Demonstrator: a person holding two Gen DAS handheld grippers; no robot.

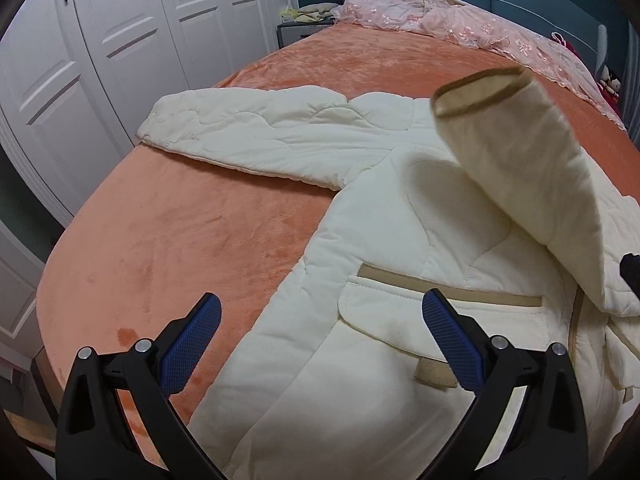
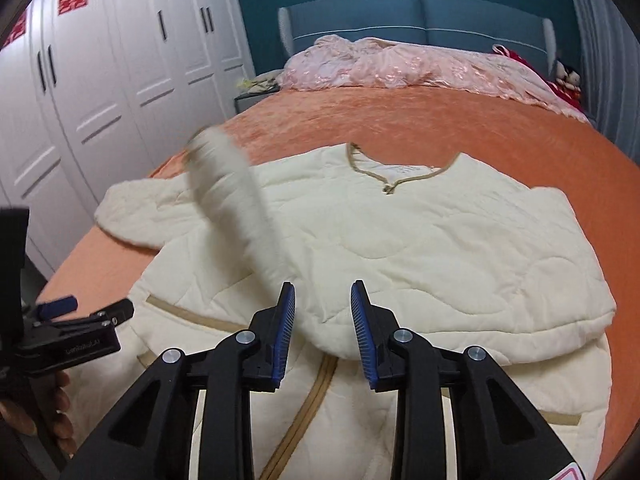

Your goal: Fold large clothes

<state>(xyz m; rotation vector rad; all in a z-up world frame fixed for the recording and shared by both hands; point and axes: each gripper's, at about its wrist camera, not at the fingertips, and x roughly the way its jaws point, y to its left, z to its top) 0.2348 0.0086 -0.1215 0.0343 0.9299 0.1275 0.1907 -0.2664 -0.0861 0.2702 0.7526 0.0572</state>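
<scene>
Both the left gripper (image 1: 320, 322) and right gripper (image 2: 323, 310) have black, triangular-cutout jaws with round silver screws and blue ridged pads (image 1: 190, 346), and bare-skinned fingers (image 2: 60, 408) show

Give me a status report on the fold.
Left tool open, over pocket. Right tool open, empty. Robe flat on bed; one sleeve blurred above robe, other sleeve spread out. Nothing in the way.
</scene>
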